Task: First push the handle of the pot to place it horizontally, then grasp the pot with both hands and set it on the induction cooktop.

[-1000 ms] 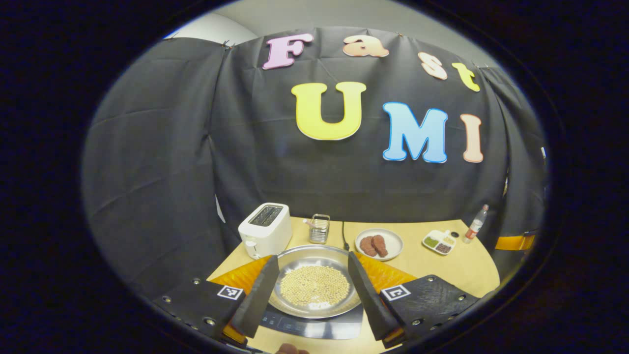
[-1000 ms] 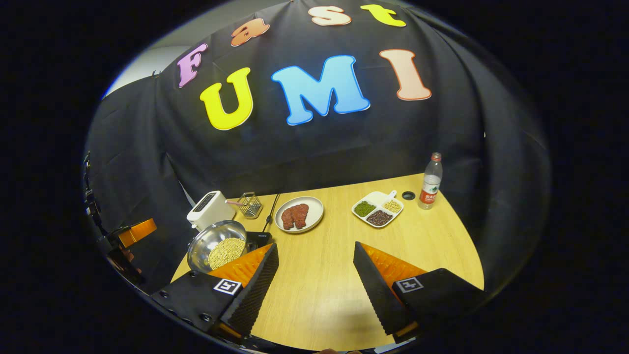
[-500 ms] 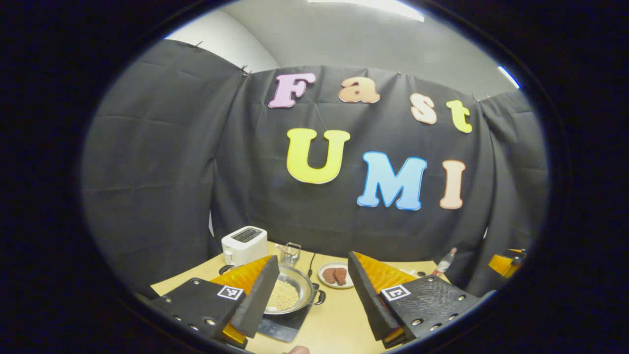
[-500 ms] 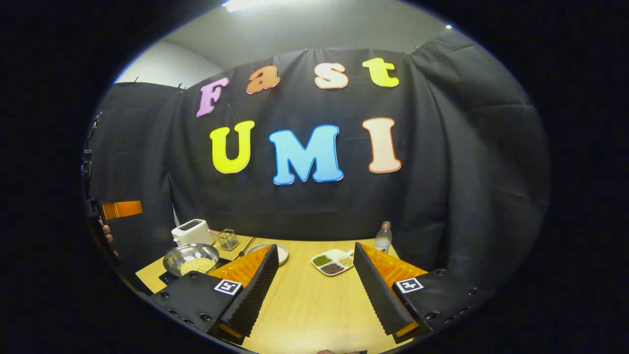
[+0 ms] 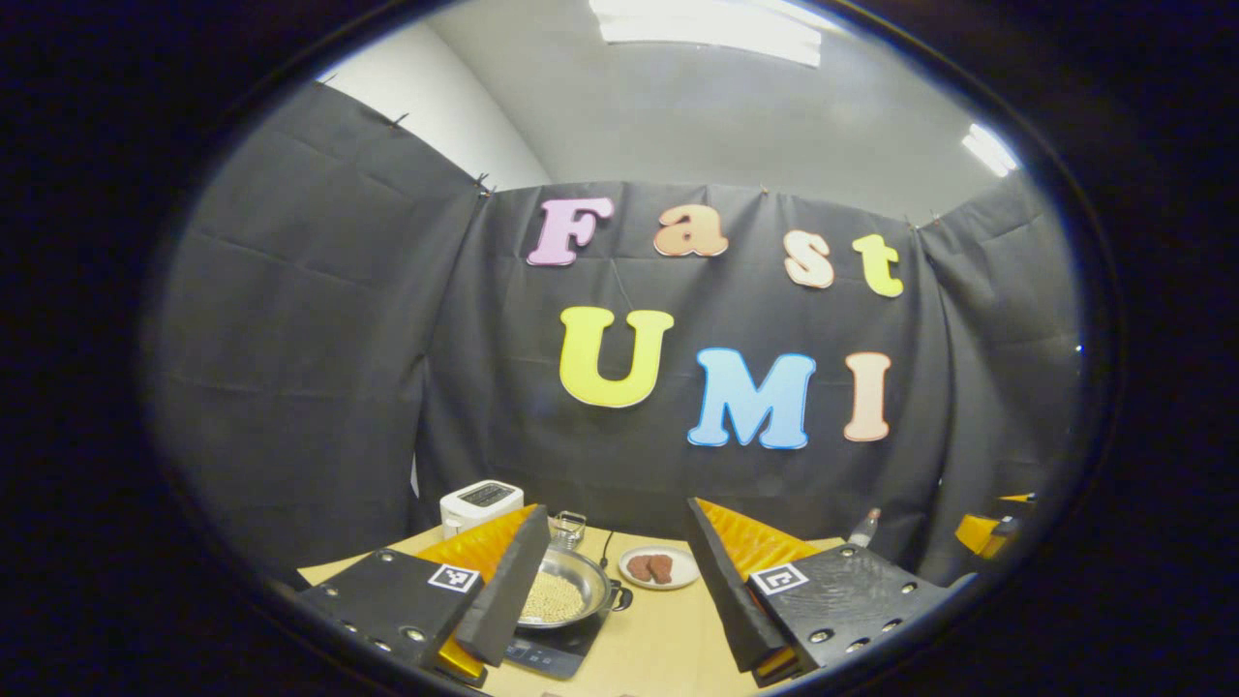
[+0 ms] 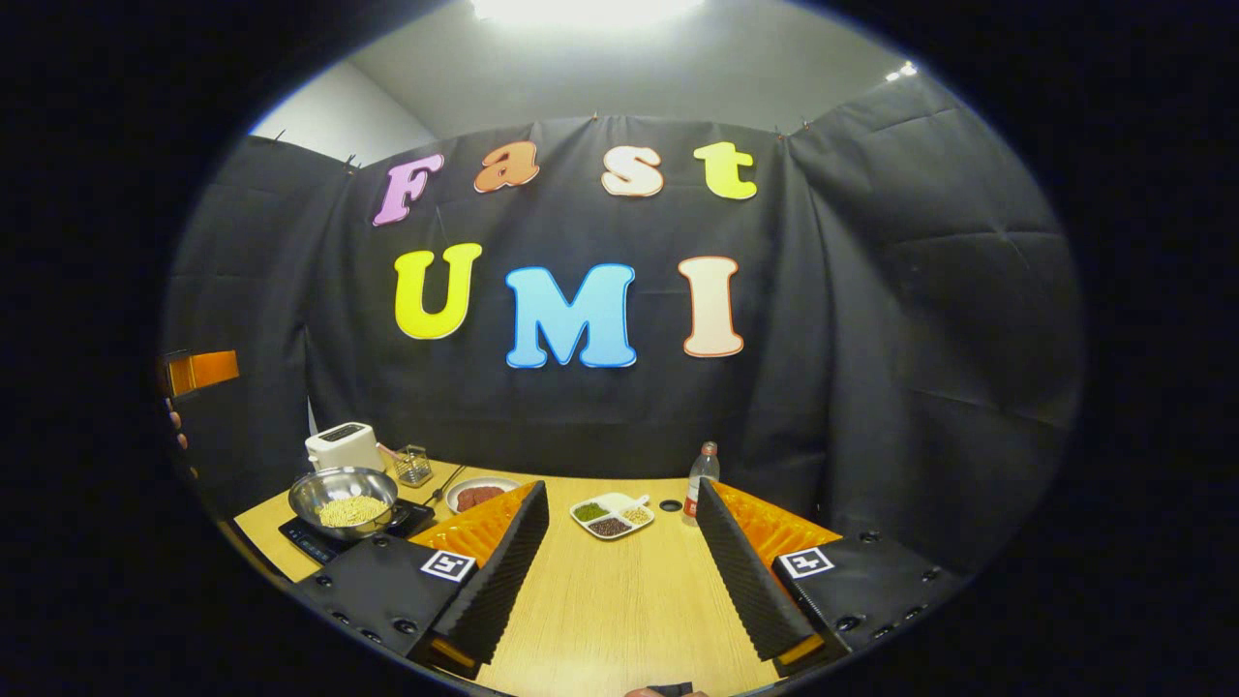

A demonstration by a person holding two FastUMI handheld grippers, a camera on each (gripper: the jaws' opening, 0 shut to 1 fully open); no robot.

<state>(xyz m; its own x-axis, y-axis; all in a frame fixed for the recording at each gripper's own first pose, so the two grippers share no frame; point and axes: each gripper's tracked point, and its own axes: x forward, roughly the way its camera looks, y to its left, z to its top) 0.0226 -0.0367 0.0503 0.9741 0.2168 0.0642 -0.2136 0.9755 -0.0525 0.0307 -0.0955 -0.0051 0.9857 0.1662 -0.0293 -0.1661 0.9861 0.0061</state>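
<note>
Now, pot (image 5: 566, 592): sat on my cooktop (image 5: 552, 647), beyond left tool (image 5: 612, 595).
Tools: left and right tool (image 6: 619, 571) both gaped wide, empty.

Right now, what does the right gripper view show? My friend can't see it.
A steel pot of beans sits on the induction cooktop at the table's left. The open right gripper hangs over bare wood, holding nothing.

The right gripper (image 6: 619, 581) is hovering with its jaws spread wide above the wooden table (image 6: 619, 610). Far off to its left, the pot (image 6: 344, 492) of beans is sitting on the induction cooktop (image 6: 324, 538).
</note>
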